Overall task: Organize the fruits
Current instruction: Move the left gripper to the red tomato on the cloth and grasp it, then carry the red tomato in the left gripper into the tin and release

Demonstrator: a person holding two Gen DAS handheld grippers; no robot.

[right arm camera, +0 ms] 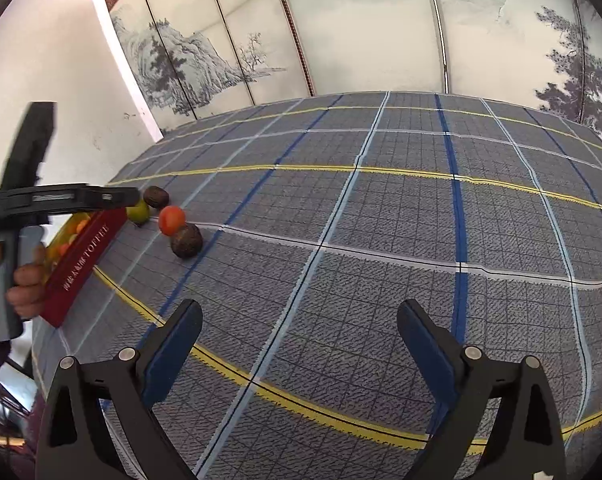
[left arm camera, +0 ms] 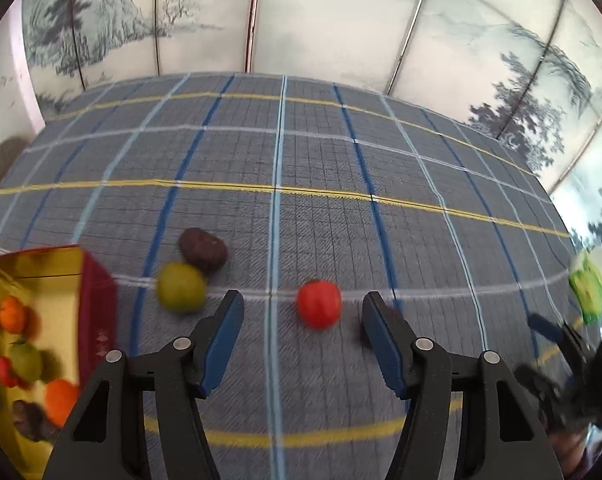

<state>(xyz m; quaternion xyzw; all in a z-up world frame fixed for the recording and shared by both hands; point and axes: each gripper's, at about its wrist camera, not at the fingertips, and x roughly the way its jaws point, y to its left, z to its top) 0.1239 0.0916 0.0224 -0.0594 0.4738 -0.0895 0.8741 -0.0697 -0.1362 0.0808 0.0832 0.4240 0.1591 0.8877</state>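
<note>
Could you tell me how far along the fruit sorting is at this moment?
Partly done: several fruits already lie in the red box. Nothing is held; the left gripper is open around the red fruit. The green fruit and two brown fruits remain on the tablecloth. The right gripper is open.

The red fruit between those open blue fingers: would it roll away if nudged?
Probably. The red fruit looks round and sits loose on the flat checked cloth. Its smooth-looking skin might slip unless the left gripper closes squarely around it.
</note>
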